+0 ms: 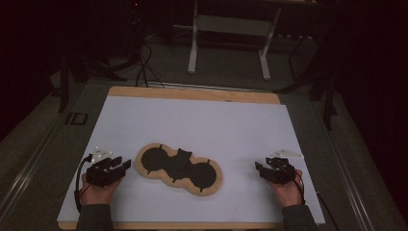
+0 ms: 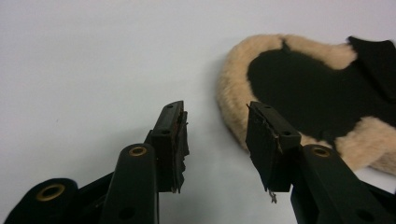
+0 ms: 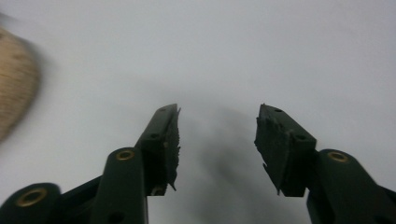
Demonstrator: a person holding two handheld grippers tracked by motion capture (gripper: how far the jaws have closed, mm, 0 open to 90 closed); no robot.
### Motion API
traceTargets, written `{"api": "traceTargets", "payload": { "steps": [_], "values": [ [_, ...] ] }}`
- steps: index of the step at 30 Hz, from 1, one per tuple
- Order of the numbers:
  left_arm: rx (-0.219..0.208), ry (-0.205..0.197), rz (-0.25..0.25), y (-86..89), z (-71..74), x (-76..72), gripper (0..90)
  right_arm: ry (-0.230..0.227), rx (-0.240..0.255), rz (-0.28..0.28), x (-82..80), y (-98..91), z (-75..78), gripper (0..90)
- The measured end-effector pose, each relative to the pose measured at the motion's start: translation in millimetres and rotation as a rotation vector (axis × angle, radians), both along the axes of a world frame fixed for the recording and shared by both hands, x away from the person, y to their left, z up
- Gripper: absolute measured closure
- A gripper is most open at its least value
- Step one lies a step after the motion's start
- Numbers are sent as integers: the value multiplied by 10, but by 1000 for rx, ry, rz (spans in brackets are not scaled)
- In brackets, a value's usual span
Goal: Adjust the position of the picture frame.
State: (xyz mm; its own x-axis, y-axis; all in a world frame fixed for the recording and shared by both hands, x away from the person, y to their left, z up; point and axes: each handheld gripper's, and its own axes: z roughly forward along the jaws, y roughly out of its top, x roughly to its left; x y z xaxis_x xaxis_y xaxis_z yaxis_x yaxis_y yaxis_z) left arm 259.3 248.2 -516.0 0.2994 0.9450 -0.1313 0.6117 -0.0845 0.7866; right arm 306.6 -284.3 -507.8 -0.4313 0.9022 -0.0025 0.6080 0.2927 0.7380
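Observation:
A tan fleece pad with black panels (image 1: pixel 179 168) lies flat near the front middle of the white sheet (image 1: pixel 202 125); it looks like two round lobes joined by a black strip. My left gripper (image 1: pixel 121 163) rests just left of it, open, nothing between its pads. In the left gripper view the fleece pad (image 2: pixel 317 93) lies ahead and right of the left gripper (image 2: pixel 217 135). My right gripper (image 1: pixel 260 168) sits off the pad's right end, open and empty. In the right gripper view the right gripper (image 3: pixel 217 135) faces bare sheet, with the fleece edge (image 3: pixel 14 79) blurred at far left.
The sheet covers a wooden board (image 1: pixel 192 92) on a dark floor. A white metal stand (image 1: pixel 231 38) and cables (image 1: pixel 144 67) lie beyond the board's far edge. A black bracket (image 1: pixel 76 118) sits off the left side.

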Motion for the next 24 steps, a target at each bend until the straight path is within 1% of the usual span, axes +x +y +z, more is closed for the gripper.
{"api": "traceTargets", "payload": {
  "steps": [1, 3, 4, 6, 8, 11, 13, 14, 15, 17, 18, 19, 21, 22, 23, 24],
  "values": [
    [10, -3, -3, -6, 6, -4, 578, -12, 2, 2, -11, 21, 9, 506],
    [17, -7, -3, -13, 9, -8, 576, -16, 7, 12, -17, 35, 18, 522],
    [21, -6, -9, -14, 11, -11, 572, -32, 30, 26, -29, 55, 39, 530],
    [-6, 3, -37, -15, 9, -17, 572, -40, 47, 24, -41, 68, 54, 532],
    [-19, 10, -56, -27, 9, -26, 572, -47, 75, 30, -51, 73, 66, 542],
    [-20, 27, -79, -65, 7, -56, 572, -45, 122, 43, -62, 72, 72, 600],
    [-28, 34, -94, -99, 4, -80, 573, -48, 148, 50, -74, 70, 77, 637],
    [-28, 34, -94, -99, 4, -80, 576, -56, 153, 51, -82, 74, 83, 652],
    [-11, 31, -112, -129, 12, -89, 577, -66, 156, 55, -90, 79, 90, 666],
    [-11, 29, -128, -153, 10, -87, 580, -82, 157, 65, -102, 90, 104, 693],
    [-11, 29, -128, -153, 10, -87, 588, -82, 157, 65, -102, 90, 104, 693],
    [-13, 33, -136, -166, 7, -88, 627, -93, 153, 69, -108, 103, 110, 732],
    [11, 41, -179, -211, -3, -101, 662, -95, 162, 68, -110, 115, 110, 775],
    [11, 41, -179, -211, -3, -101, 681, -96, 164, 66, -110, 122, 111, 796],
    [17, 43, -195, -226, -4, -107, 681, -96, 164, 66, -110, 122, 111, 796],
    [25, 46, -212, -248, -2, -114, 709, -98, 162, 67, -110, 131, 110, 816]
  ]
}}
